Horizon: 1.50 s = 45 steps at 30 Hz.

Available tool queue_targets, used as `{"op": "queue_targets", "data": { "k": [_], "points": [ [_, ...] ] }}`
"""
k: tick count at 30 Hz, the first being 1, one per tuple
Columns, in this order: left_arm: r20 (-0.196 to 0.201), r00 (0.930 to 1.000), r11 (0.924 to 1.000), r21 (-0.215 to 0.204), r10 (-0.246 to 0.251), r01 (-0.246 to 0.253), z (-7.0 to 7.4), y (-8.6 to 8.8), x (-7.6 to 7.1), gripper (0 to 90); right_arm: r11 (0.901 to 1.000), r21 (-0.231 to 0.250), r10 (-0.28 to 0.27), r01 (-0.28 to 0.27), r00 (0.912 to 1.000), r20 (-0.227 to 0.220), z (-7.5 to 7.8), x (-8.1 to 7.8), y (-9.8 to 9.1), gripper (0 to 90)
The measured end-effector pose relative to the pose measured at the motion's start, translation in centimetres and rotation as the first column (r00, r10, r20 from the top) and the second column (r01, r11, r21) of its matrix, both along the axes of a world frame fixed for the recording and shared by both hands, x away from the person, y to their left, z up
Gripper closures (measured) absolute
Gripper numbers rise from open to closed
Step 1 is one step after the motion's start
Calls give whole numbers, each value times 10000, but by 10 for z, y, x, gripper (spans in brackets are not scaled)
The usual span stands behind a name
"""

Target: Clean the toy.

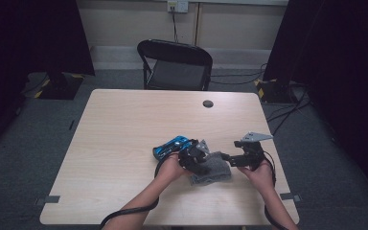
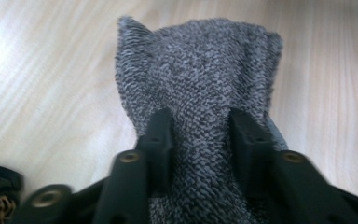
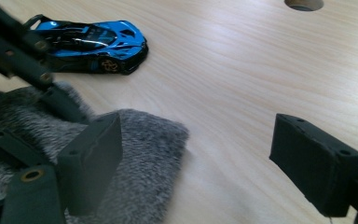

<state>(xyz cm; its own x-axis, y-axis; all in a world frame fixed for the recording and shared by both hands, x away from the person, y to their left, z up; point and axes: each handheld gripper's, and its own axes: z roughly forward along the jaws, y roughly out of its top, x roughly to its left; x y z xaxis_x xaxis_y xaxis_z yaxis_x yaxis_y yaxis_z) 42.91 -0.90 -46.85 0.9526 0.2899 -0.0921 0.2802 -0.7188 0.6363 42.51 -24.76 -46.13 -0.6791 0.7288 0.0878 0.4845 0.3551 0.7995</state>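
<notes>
Pale wooden desk (image 1: 124,143) stands in a dim room with grey carpet, a black folding chair (image 1: 177,64) behind it and dark curtains at both sides. On the desk, near the person's edge, lies a grey towel (image 1: 213,170), folded small, and just beside it, on its far left, a blue toy car (image 1: 170,146).

The left tongs (image 1: 199,158) are on the towel: in the left gripper view a ridge of the cloth (image 2: 200,93) rises between the two jaws and runs away from them along their own direction. The jaws stand partly apart and seem to touch the ridge only loosely, so I judge they do not pinch it now.

The right tongs (image 1: 230,158) are wide open and hold nothing. In the right gripper view one jaw is over the towel's corner (image 3: 154,149) and the other over bare wood, so the towel's edge lies between them, toward the left tongs. The right hand is therefore the nearer one for taking this free edge; it needs only to go down and close.
</notes>
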Motion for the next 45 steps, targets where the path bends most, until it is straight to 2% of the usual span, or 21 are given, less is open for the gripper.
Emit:
{"op": "queue_targets", "data": {
  "k": [6,8,9,15,17,18,19,22,24,26,27,30,34,36,38,40,45],
  "points": [
    [525,9985,9994,-300,159,-144,7,11,-4,488,9986,47,528,-527,9984,-177,-5,-4,6,164],
    [489,9987,9994,-306,168,-153,10,13,-5,487,9982,64,591,-590,9980,-214,-5,-5,8,165],
    [540,9983,9991,-386,203,-183,13,18,-10,488,9962,22,875,-875,9957,-293,-7,-6,12,175],
    [498,9978,9976,-566,433,-404,19,33,-25,522,9874,-146,1569,-1578,9864,-482,-9,-11,25,188],
    [468,9975,9953,-836,531,-491,19,39,-31,535,9847,-226,1718,-1730,9839,-487,-10,-13,29,192],
    [468,9975,9953,-836,531,-491,19,39,-31,543,9835,-252,1775,-1790,9828,-508,-10,-13,31,192],
    [370,9972,9925,-1057,654,-612,20,44,-37,545,9822,-261,1843,-1858,9815,-528,-11,-13,33,199],
    [289,9977,9922,-1110,608,-572,19,46,-42,555,9778,-368,2036,-2061,9771,-615,-14,-14,38,212],
    [172,9979,9940,-914,623,-605,16,45,-44,561,9750,-476,2134,-2171,9743,-723,-16,-14,41,229],
    [89,9975,9935,-898,708,-697,14,44,-45,558,9719,-587,2230,-2278,9717,-780,-18,-14,43,238],
    [147,9968,9947,-672,788,-776,10,42,-44,558,9704,-635,2283,-2332,9706,-761,-18,-14,44,242],
    [0,9950,9941,-429,998,-997,4,42,-40,574,9684,-634,2357,-2412,9683,-831,-19,-14,45,251],
    [4,9926,9919,-379,1215,-1214,-1,44,-35,598,9663,-661,2425,-2489,9658,-914,-21,-14,44,256],
    [9,9914,9912,-180,1312,-1312,-3,46,-28,612,9633,-740,2504,-2580,9631,-991,-23,-15,42,261],
    [48,9905,9904,-172,1373,-1372,-3,46,-26,613,9619,-735,2550,-2633,9612,-1055,-24,-16,41,262],
    [243,9891,9894,5,1453,-1453,-3,44,-19,614,9605,-755,2590,-2678,9597,-1093,-24,-16,41,269],
    [334,9881,9885,85,1504,-1507,-3,42,-11,624,9579,-758,2674,-2768,9568,-1142,-25,-19,38,279]
  ]
}}
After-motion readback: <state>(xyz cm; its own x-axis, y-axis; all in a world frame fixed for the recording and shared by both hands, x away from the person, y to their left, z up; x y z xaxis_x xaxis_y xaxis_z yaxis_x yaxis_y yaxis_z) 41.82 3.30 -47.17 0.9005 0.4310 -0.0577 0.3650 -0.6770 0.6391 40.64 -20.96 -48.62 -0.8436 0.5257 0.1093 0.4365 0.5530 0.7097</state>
